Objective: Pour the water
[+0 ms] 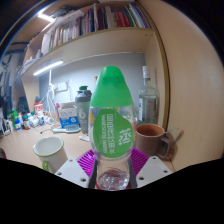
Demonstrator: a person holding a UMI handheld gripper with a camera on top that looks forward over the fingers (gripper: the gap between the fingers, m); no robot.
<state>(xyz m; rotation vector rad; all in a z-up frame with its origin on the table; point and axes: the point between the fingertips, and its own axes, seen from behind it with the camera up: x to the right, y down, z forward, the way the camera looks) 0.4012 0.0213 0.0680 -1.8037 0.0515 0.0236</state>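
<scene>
Between the tool's fingers, a green bottle stands upright, clamped.

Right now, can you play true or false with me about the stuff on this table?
1. The gripper holds a bottle with a green cap and green label. True.
2. The bottle is lying flat on the table. False: it stands upright between the fingers, pressed by the purple pads.
3. A white cup sits on one side of the bottle. True.
4. The mug on the other side is blue. False: it is brown.
5. The bookshelf on the wall is bare. False: it is full of books.
</scene>
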